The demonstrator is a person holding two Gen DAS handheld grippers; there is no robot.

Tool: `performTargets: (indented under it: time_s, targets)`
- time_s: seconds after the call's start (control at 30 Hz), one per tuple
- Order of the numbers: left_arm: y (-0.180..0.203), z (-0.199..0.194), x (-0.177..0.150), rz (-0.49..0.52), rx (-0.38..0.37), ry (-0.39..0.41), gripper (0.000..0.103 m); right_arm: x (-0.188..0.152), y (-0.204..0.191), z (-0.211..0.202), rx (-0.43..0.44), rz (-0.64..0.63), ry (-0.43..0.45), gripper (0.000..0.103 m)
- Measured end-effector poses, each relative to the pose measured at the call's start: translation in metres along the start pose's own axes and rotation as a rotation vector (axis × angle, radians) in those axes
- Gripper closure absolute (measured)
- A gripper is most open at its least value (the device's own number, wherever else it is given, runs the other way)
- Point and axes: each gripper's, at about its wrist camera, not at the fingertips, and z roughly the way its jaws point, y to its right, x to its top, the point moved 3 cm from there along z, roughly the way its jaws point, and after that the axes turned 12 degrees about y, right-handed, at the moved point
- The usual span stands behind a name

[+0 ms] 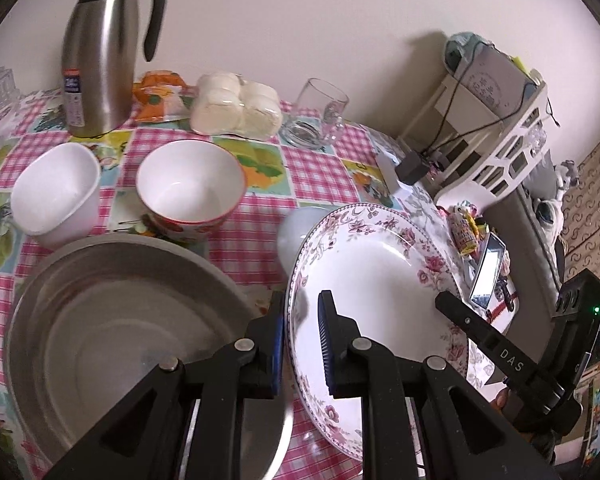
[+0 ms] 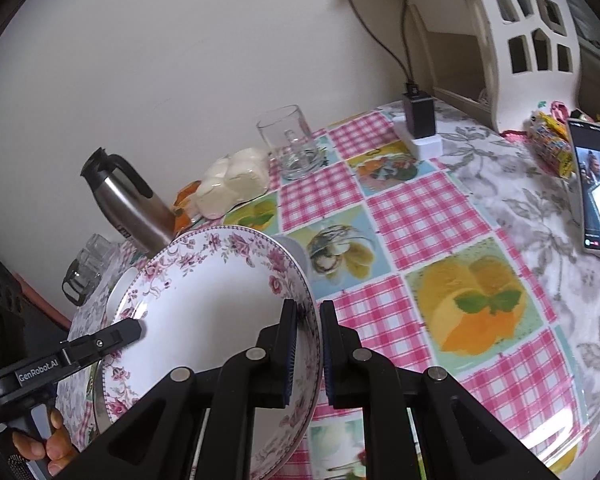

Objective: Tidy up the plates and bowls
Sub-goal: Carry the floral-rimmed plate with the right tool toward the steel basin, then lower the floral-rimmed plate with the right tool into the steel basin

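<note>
A white plate with a pink floral rim (image 1: 364,264) hangs tilted above the checked tablecloth, held from both sides. My left gripper (image 1: 301,304) is shut on its left rim, one blue pad on each face. My right gripper (image 2: 309,312) is shut on the opposite rim of the plate (image 2: 204,300). Each gripper shows in the other's view: the right gripper (image 1: 448,302) at the plate's far edge, the left gripper (image 2: 136,326) with a hand below it. A steel basin (image 1: 100,320) sits just left of the plate. Behind it stand a white bowl (image 1: 56,196) and a red-patterned bowl (image 1: 188,188).
A steel thermos (image 1: 100,52), a bag of buns (image 1: 236,108) and a glass mug (image 1: 324,112) line the wall. A white rounded object (image 1: 296,232) sits behind the plate. A phone (image 2: 594,184), a charger (image 2: 420,120) and a white rack (image 1: 500,132) are at the right.
</note>
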Motion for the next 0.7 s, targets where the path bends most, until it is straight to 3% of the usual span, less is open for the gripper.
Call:
performTargets:
  time_s: [0.7]
  targets:
    - [-0.088, -0.042, 0.019, -0.112, 0.095, 0.032, 0.087, -0.025, -0.091, 0.031, 0.084, -0.066, -0.06, 0.091]
